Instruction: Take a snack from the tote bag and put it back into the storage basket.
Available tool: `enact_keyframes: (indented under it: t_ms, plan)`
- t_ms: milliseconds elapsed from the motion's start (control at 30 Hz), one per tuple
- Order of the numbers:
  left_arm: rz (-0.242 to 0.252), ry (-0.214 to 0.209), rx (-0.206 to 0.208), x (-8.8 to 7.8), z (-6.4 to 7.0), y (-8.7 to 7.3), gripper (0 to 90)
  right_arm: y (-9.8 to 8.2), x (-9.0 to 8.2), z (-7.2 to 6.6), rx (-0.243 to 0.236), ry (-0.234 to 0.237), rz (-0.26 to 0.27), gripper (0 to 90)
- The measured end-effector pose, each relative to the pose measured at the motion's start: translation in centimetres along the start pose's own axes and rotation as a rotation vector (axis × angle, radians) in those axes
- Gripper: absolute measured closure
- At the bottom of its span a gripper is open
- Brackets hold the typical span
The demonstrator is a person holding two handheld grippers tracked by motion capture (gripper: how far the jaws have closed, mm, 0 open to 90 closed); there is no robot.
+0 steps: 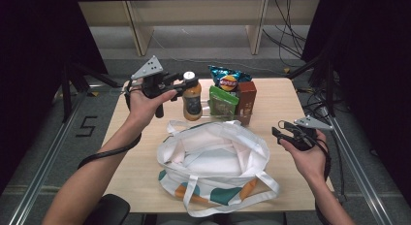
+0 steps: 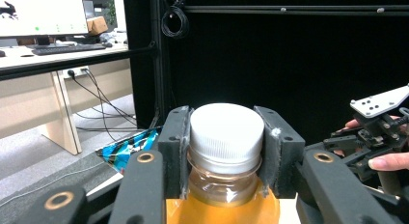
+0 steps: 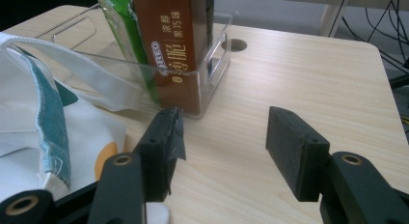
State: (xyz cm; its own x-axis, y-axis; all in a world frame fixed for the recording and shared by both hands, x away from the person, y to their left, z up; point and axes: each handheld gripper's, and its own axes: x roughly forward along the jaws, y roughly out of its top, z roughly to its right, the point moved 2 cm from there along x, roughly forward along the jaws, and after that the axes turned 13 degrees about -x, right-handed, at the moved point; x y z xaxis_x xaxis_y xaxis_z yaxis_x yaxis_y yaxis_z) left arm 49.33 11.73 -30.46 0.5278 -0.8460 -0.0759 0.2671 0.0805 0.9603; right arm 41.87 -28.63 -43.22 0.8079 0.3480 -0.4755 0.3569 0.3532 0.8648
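The left gripper (image 1: 180, 84) is pinching the white cap (image 2: 226, 132) of the bottle (image 1: 192, 100) of orange drink, one pad on each side. The bottle is standing at the front end of the clear tray (image 3: 212, 69), right by the green packet (image 1: 223, 102).

To do this well, I think the gripper should be keeping a firm squeeze on the cap and lifting straight up, because the cap is smooth and the full bottle looks heavy. Tipping it could knock the green packet and the chip bag (image 1: 228, 79) beside it.

The white bag (image 1: 213, 157) is lying open on the counter (image 1: 281, 99), just below the bottle, so the way down to it looks short and free.

The right gripper (image 1: 283, 130) is spread open with nothing in it, hanging over bare counter near the brown box (image 3: 169, 45). The counter edge is close behind it.
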Motion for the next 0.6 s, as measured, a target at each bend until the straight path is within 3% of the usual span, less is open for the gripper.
enact_keyframes:
  t_ms: [467,500,600]
  plan:
    - [-0.005,0.01,-0.008,0.8,-1.2,-0.3,58.6,0.0,0.0,0.0,0.003,0.005,0.002,46.7]
    - [-0.006,0.008,-0.005,0.8,-1.3,-0.3,58.6,0.0,0.0,-0.2,0.03,0.008,0.003,46.6]
    - [-0.004,0.011,-0.008,1.0,-1.5,-0.4,58.6,0.0,0.1,-0.2,0.029,0.008,0.003,46.6]
